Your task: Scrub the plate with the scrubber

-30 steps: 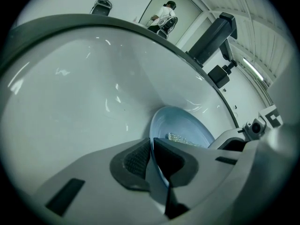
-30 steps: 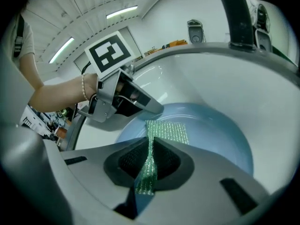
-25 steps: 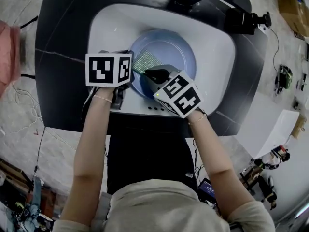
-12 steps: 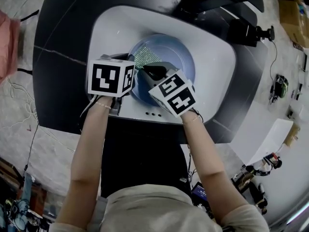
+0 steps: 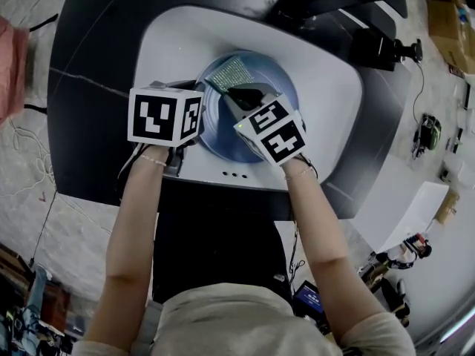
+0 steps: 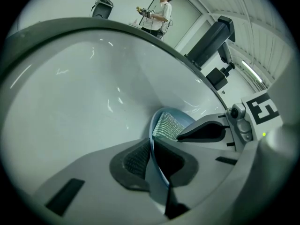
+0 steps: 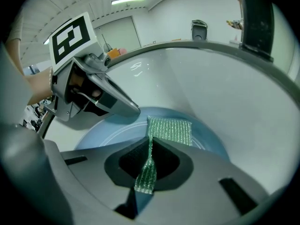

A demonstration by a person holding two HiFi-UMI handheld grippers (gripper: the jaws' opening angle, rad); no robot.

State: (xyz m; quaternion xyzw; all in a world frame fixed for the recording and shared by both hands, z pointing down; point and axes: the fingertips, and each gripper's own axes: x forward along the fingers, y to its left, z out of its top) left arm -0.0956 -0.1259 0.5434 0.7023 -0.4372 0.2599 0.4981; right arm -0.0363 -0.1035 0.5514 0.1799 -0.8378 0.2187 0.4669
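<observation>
One plate [image 5: 279, 89] clamped in left gripper [image 6: 152, 157] jaws; one scrubber [image 7: 171, 131] clamped in right gripper [image 7: 149, 162] jaws.

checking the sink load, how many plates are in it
1: the blue plate in the white sink, its left rim clamped by the left tongs. None looks hidden.

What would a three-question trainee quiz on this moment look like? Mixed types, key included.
1. True or false: the left hand-held gripper is clamped on the rim of the plate.
2. What does the right hand-held gripper hold? A: a bottle. B: the scrubber. C: nothing.
3. Short answer: what colour is the plate?
Key: 1 true; 2 B; 3 blue.
</observation>
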